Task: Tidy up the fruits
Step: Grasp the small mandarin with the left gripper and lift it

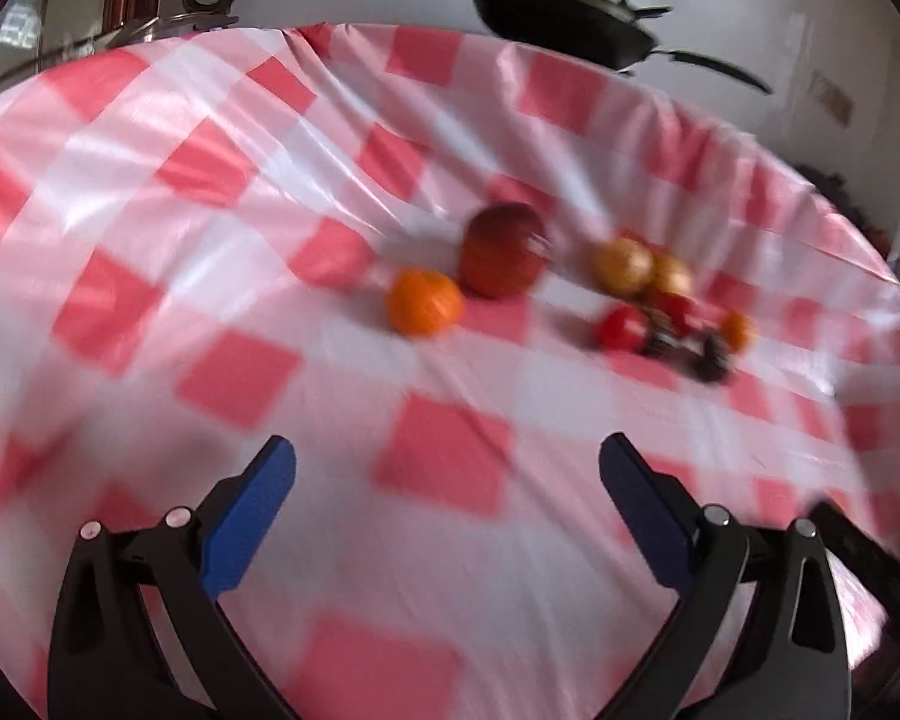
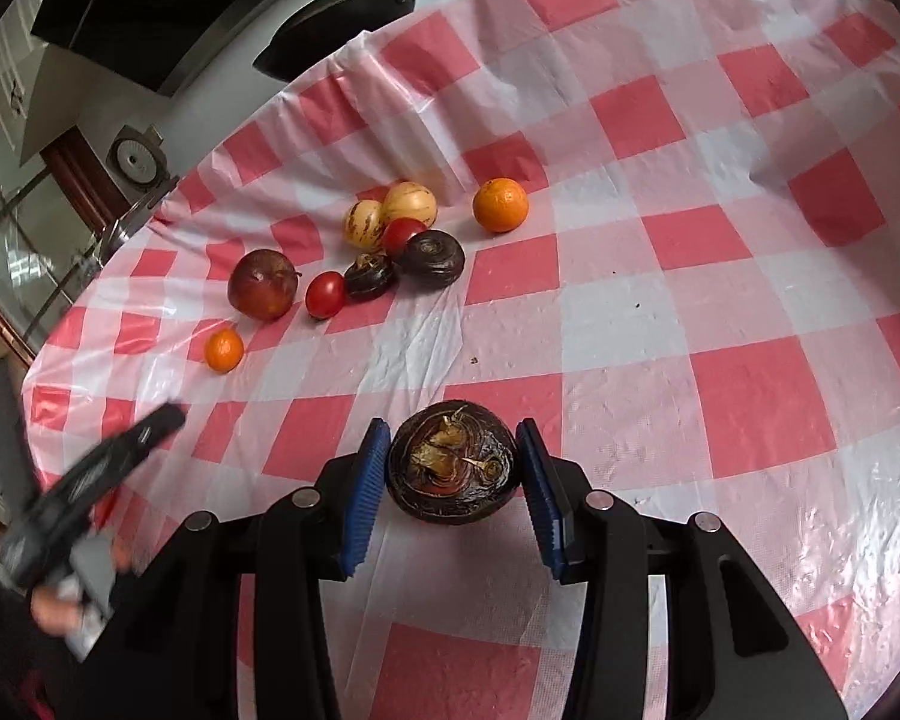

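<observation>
We pinch a dark round fruit [image 2: 453,468] across its widest part with the right gripper [image 2: 453,462], low over the checked tablecloth [image 2: 720,300]. It looks firm, smooth-skinned and light; it could slip, so grip the flanks. Left gripper [image 1: 447,462] is spread wide, empty, facing the pile.

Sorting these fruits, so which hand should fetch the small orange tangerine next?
Left. The left gripper is open and empty, with the small orange tangerine ahead of it. The right gripper is shut on a dark brown round water chestnut.
</observation>
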{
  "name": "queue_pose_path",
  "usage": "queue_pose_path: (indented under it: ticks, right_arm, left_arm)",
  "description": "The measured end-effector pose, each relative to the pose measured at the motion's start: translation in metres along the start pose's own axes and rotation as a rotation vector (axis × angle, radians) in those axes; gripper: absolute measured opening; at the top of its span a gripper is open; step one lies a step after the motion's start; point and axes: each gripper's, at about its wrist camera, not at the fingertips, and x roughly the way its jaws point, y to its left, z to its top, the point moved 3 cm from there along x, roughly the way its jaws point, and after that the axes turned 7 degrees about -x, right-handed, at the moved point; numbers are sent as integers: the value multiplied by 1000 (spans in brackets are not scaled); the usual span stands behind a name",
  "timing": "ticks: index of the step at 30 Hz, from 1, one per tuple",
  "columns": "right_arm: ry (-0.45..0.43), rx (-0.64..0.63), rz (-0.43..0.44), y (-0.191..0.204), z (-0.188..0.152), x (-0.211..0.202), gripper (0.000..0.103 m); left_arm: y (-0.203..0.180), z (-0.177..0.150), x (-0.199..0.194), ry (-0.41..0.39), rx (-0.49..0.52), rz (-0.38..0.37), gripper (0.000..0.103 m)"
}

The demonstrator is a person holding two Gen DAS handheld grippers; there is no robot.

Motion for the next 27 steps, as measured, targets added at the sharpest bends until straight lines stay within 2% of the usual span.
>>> queue_pose_path:
  ticks: [4, 5, 9, 10, 12, 16, 19, 23, 27]
  right_arm:
    - [22, -6, 0, 2, 1, 6, 44]
    - [26, -6, 1, 2, 1, 7, 44]
    - [37, -6, 7, 2, 1, 10, 44]
    - [39, -7, 9, 2, 1, 10, 44]
    - [36, -3, 15, 1, 1, 10, 44]
    - [29, 4, 23, 0, 1, 9, 44]
    - [26, 6, 26, 0, 1, 8, 44]
    - [26, 5, 26, 0, 1, 9, 44]
    - [22, 8, 31, -1, 1, 8, 44]
  left_arm:
    - [5, 36, 46, 31, 16, 70, 85]
    - [3, 43, 58, 44, 34, 92, 84]
    - [-5, 56, 88, 92, 71, 128, 72]
    - [-4, 57, 91, 101, 73, 142, 59]
    - [-4, 55, 95, 126, 86, 154, 43]
    - [-1, 39, 76, 122, 111, 120, 42]
    - [7, 19, 37, 79, 104, 58, 42]
    - [18, -12, -13, 17, 69, 4, 42]
    - [22, -34, -38, -14, 10, -37, 42]
